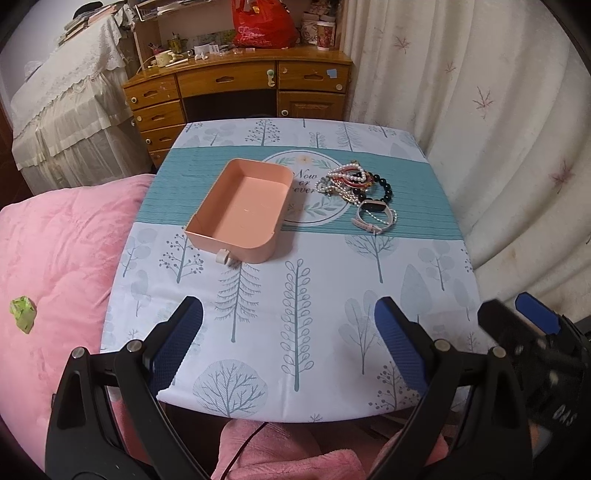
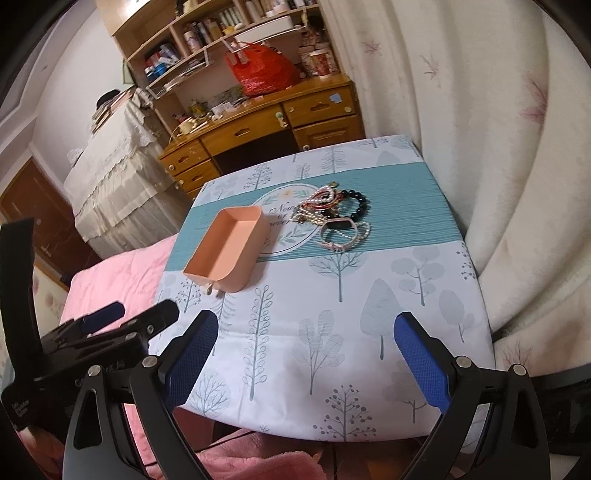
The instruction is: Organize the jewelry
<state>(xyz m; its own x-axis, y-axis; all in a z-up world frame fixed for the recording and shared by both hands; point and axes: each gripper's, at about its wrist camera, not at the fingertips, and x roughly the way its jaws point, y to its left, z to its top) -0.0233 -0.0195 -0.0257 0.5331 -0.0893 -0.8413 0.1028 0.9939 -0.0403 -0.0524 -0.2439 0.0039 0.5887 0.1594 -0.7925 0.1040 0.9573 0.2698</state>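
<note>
A pink open box with a small white knob sits empty on the table's tree-print cloth; it shows in the right wrist view too. To its right lies a pile of jewelry: pearl strands, red bangles, a black bead bracelet and a white-strapped watch. The pile and watch also show in the right wrist view. My left gripper is open and empty over the table's near edge. My right gripper is open and empty, beside it on the right.
A pink quilt lies left of the table, with a small green scrap on it. White curtains hang close on the right. A wooden desk with drawers and a red bag stands behind the table.
</note>
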